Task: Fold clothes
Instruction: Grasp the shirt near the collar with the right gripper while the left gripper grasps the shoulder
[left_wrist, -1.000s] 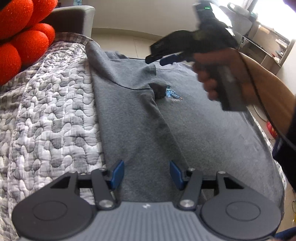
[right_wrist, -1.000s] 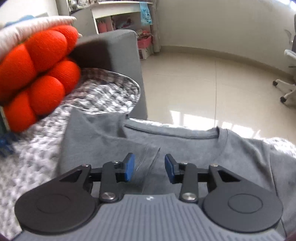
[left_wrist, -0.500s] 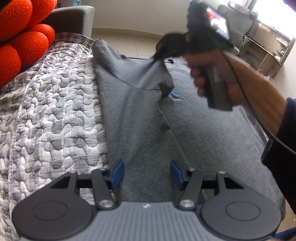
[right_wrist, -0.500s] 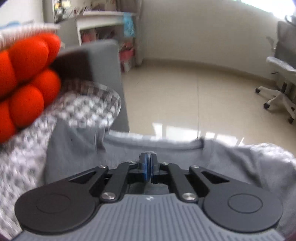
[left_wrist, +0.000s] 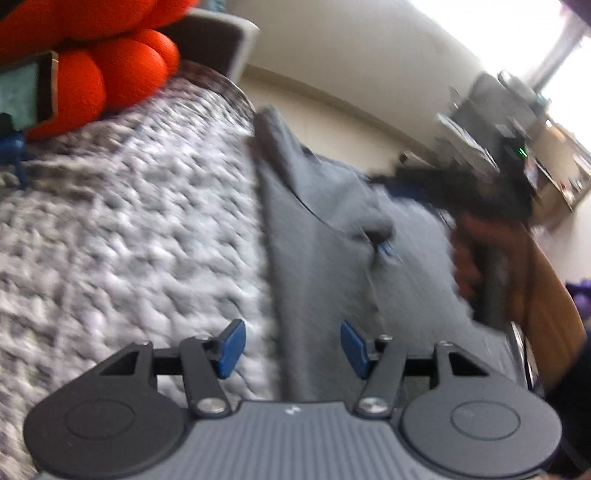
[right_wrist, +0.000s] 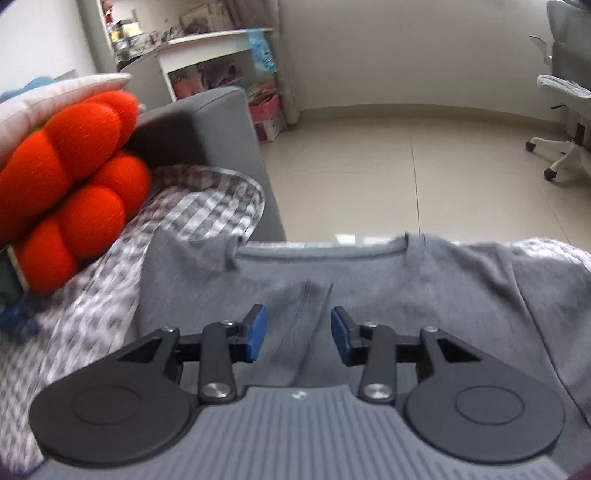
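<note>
Right gripper (right_wrist: 294, 334) wide apart, holding nothing, just above the folded-in sleeve of the grey sweatshirt (right_wrist: 424, 295). Left gripper (left_wrist: 289, 346) also wide, empty, low over the garment's folded side edge. Spread flat on the quilted cover (left_wrist: 129, 240), collar toward the far edge near the floor, one side already turned inward. Soft, limp, fairly thick cloth, probably light and not slippery; best pinched at a hem or fold corner, both layers together.
</note>
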